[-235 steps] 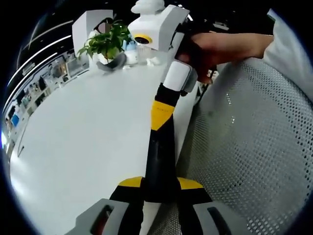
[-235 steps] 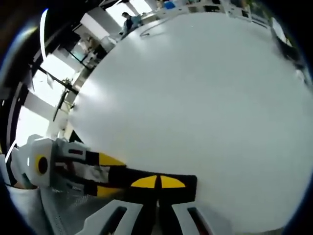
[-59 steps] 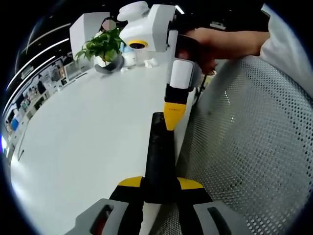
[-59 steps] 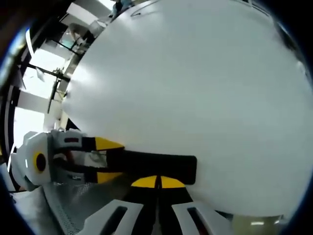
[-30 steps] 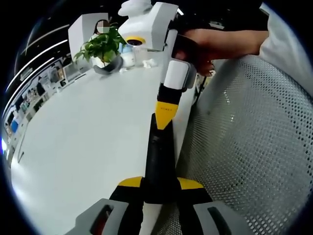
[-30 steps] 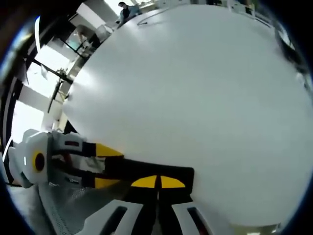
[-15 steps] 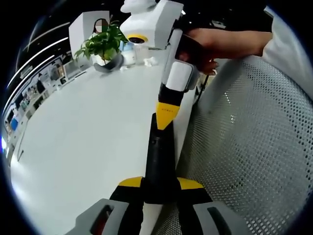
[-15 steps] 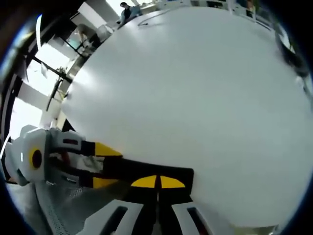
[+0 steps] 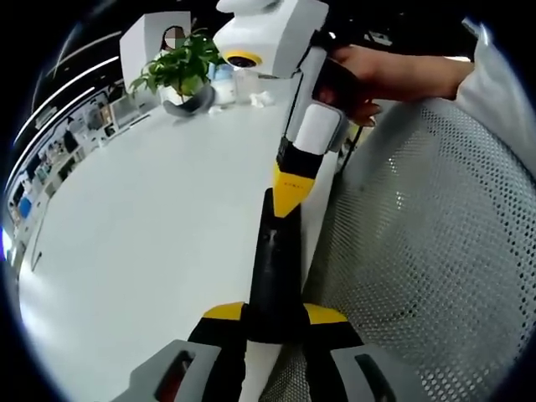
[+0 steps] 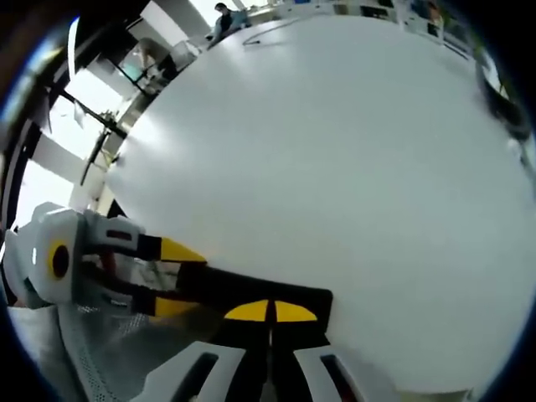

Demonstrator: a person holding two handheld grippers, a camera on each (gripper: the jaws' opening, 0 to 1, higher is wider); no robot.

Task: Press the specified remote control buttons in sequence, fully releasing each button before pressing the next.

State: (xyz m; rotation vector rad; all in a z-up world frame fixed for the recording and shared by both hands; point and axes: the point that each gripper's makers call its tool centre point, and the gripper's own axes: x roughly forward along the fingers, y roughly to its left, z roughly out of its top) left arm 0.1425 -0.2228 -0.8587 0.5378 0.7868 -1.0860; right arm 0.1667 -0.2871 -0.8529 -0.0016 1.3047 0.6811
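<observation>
A long black slab-shaped remote control [image 9: 274,268] is clamped between the closed jaws of the left gripper [image 9: 275,322], running from 6 o'clock up toward the middle of the left gripper view above the edge of a wide white table [image 9: 142,226]. At its far end, toward 12 o'clock, the yellow tips of the right gripper [image 9: 291,186] are drawn together and appear to rest on the remote's top face, though actual contact cannot be confirmed. That gripper is held by a hand [image 9: 368,75]. A green potted plant [image 9: 180,74] stands at 11 o'clock, and a white perforated mesh surface [image 9: 419,251] lies at 3 o'clock. In the right gripper view the remote [image 10: 251,293] lies crosswise just ahead of the closed tips [image 10: 270,311], gripped at 9 o'clock by the left gripper [image 10: 172,276].
</observation>
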